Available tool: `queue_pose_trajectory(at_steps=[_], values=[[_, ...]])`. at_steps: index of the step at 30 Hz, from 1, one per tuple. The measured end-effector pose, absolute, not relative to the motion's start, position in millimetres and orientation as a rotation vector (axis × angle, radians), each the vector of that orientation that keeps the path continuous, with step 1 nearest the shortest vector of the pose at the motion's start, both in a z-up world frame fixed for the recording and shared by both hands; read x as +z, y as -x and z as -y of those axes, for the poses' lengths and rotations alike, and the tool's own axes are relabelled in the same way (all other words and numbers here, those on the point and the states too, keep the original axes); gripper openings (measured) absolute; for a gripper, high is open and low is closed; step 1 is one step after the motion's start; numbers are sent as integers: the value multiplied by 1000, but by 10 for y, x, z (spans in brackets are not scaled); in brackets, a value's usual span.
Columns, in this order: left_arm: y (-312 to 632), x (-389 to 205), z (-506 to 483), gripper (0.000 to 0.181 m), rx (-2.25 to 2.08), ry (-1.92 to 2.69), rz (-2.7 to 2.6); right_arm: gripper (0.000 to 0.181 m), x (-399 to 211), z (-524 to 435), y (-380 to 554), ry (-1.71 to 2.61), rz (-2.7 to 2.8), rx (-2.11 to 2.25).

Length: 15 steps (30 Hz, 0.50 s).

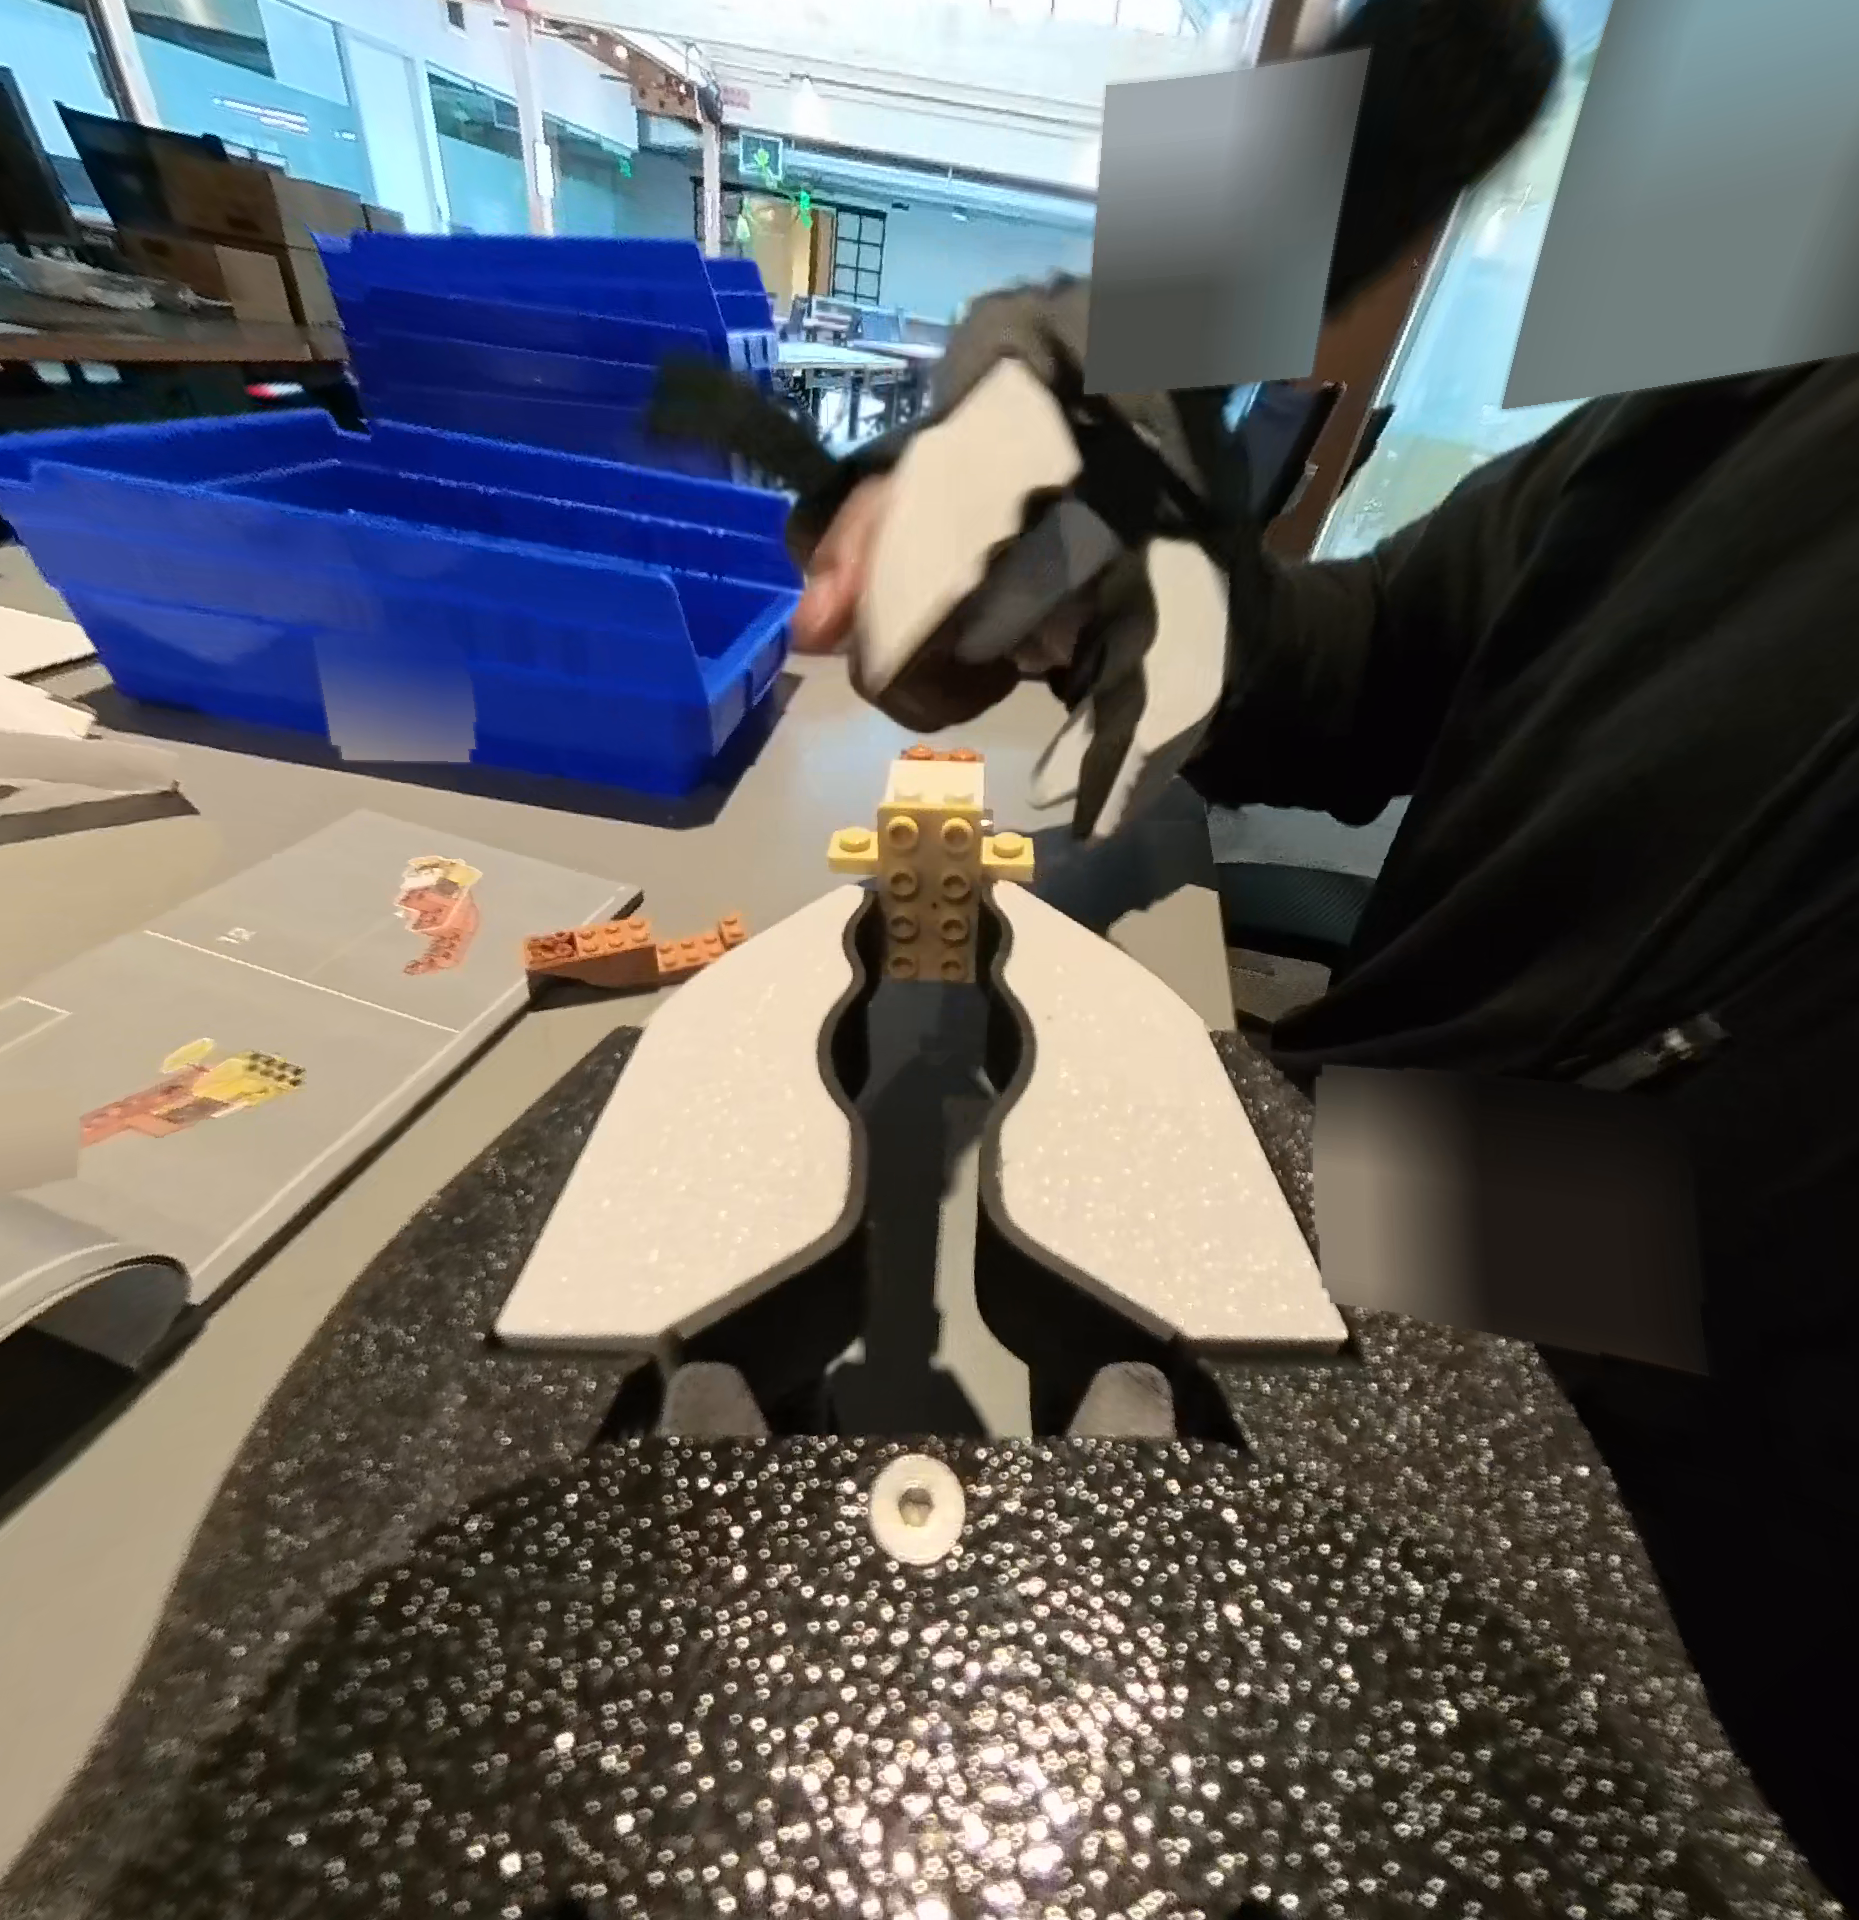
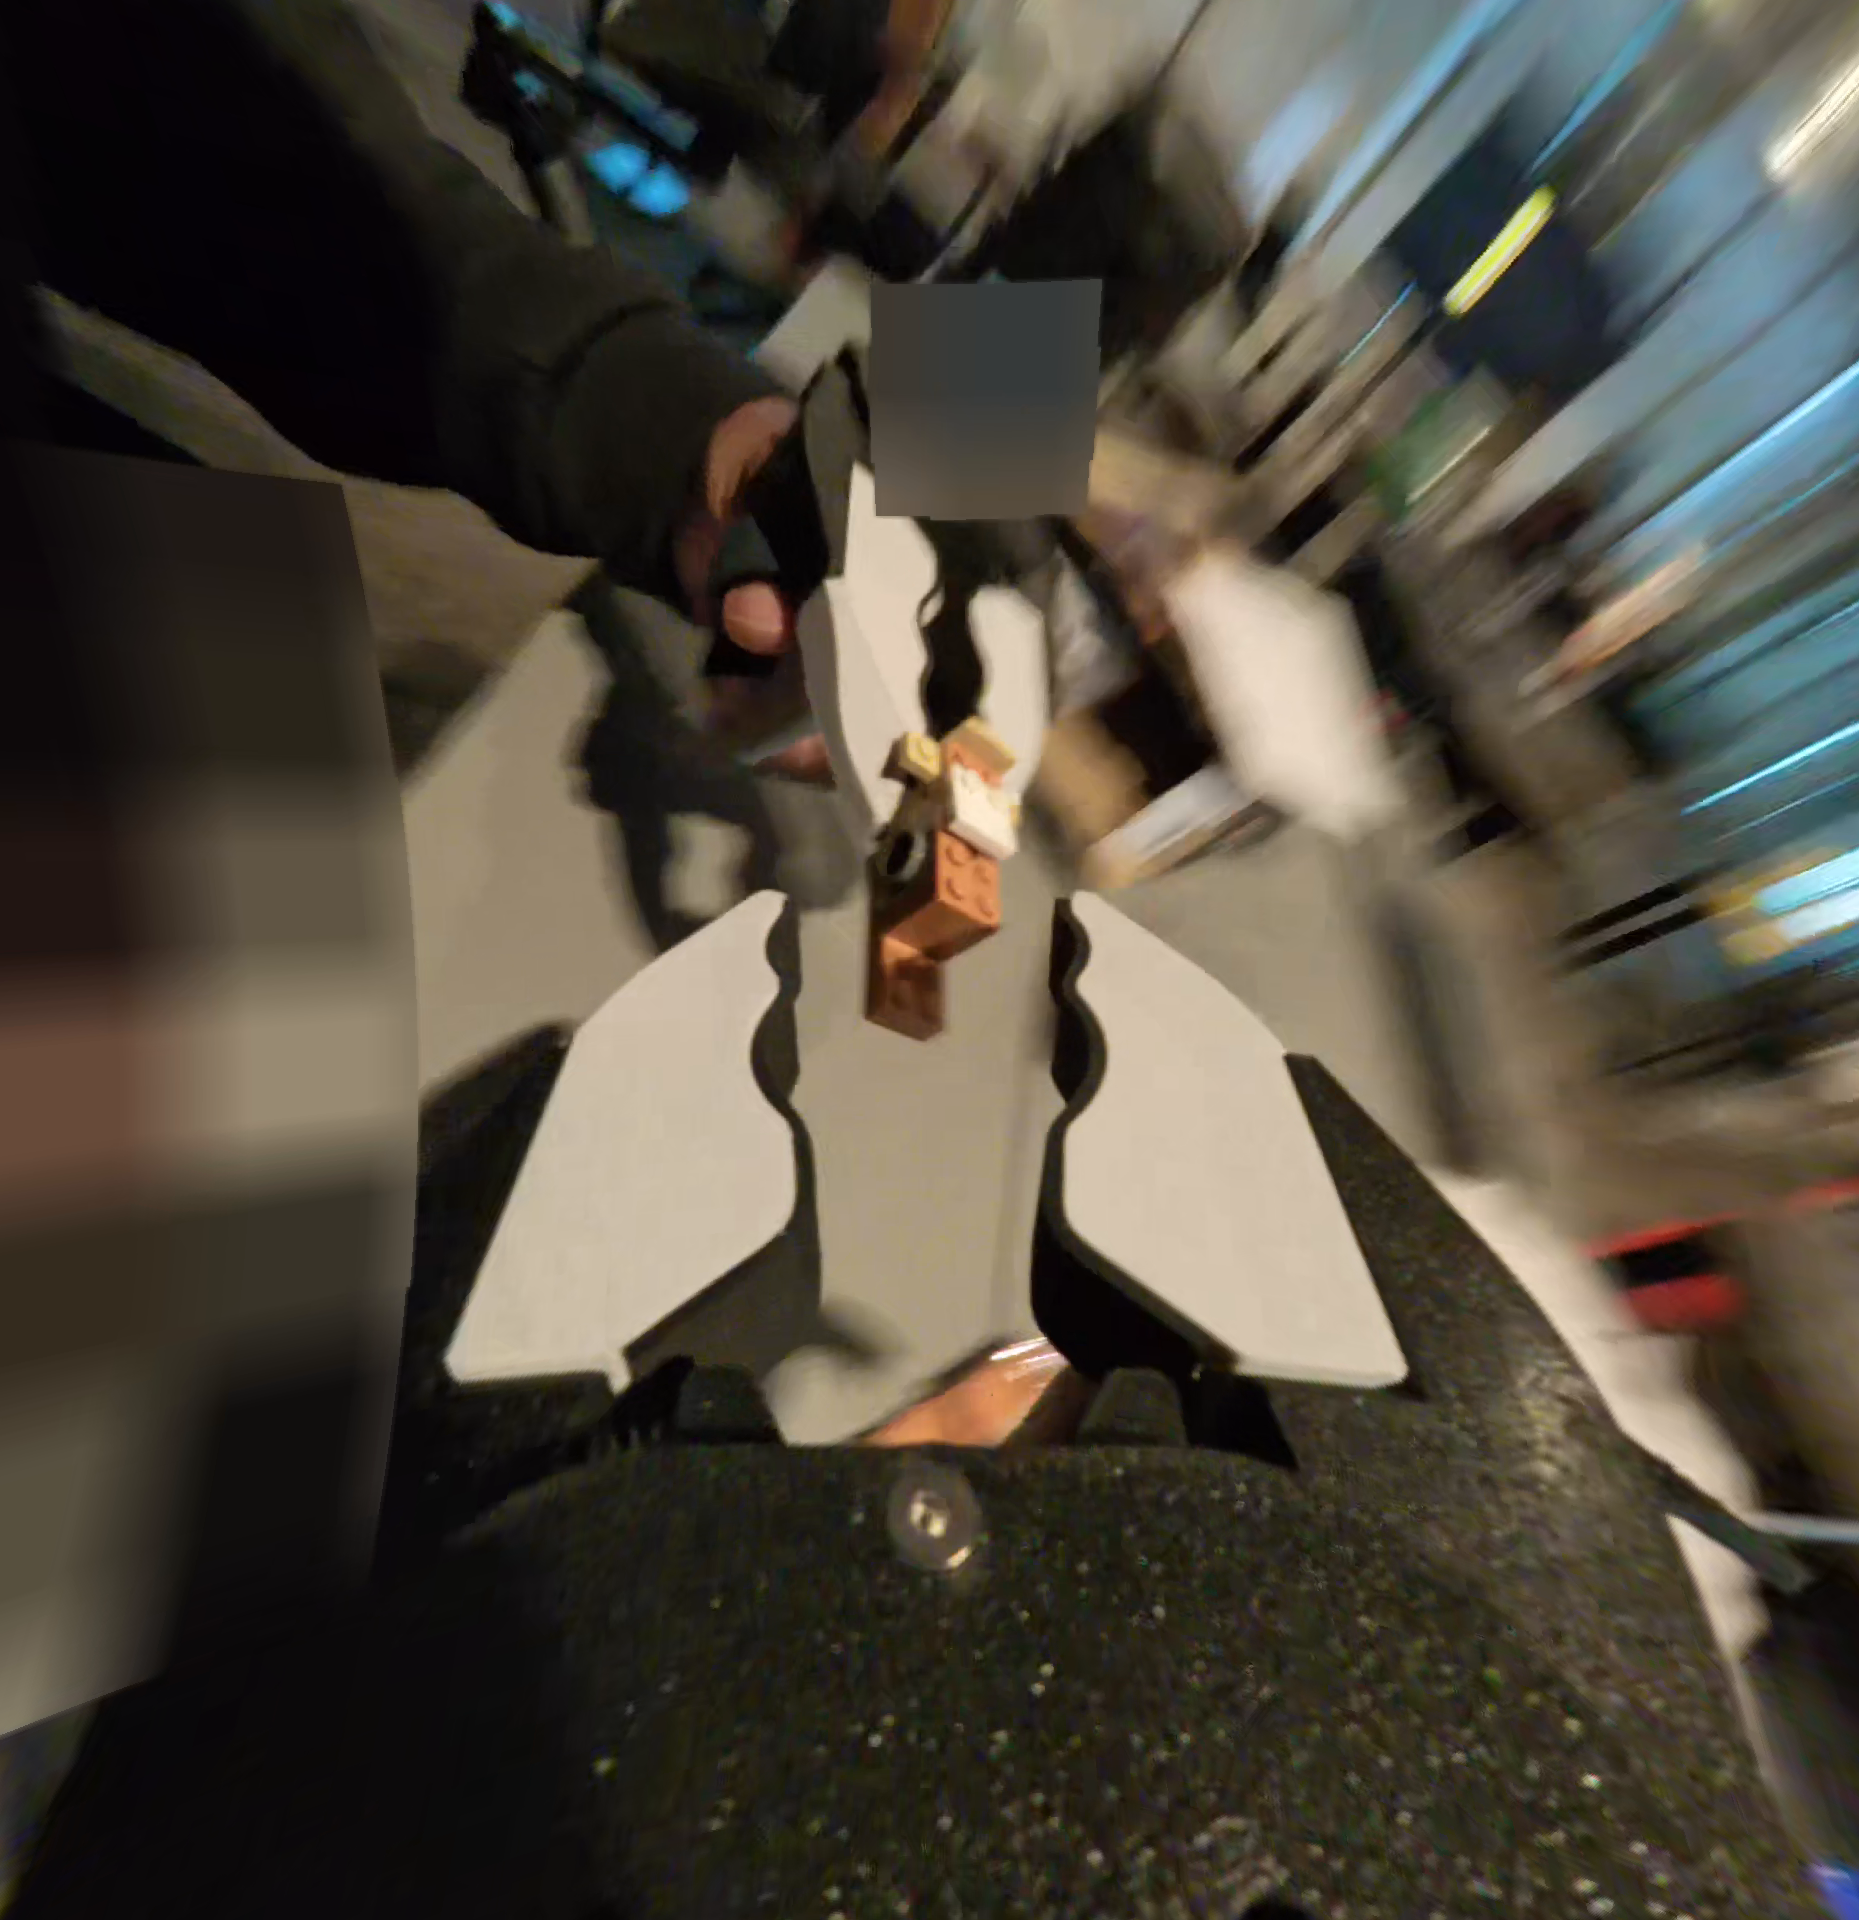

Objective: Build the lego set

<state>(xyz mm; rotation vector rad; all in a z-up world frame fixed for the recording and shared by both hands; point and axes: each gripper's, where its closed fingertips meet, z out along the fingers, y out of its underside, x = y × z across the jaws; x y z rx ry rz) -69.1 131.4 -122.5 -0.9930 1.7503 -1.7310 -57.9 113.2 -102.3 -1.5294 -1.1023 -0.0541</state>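
Observation:
My left gripper (image 1: pixel 925 909) is shut on a small lego assembly (image 1: pixel 925 873): a tan studded brick with pale yellow side pieces, a white piece and a brown far end. It holds the assembly above the grey table. In the right wrist view the same assembly (image 2: pixel 956 894) shows its brown bricks toward me, gripped from behind by the left gripper (image 2: pixel 935 769). My right gripper (image 2: pixel 920 914) is open, with the brown end in the gap between its fingers, touching neither. From the left wrist view the right gripper (image 1: pixel 998 727) hovers blurred just above the assembly.
A loose brown lego piece (image 1: pixel 634 951) lies on the grey table (image 1: pixel 800 727) beside an open instruction booklet (image 1: pixel 281 1039). Stacked blue bins (image 1: pixel 437 582) stand behind them on the left. A person in a black sleeve (image 1: pixel 1527 675) is at the right. My two grippers' fingertips are within a few centimetres of each other.

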Motion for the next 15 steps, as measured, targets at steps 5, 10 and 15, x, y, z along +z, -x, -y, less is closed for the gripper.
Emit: queue_pose_trajectory(at_steps=[5,10,15], values=[[747,-983,-1282,16,-1749,981,-1784,52,-772,-1075,534,1129,1150,-476],[759,-815,-1166,17,-1792,942,-1818,66,-724,-1060,590,1030,1225,-558],[755,-760,-1079,17,-1855,924,-1832,67,-717,-1062,692,970,1299,-579]])
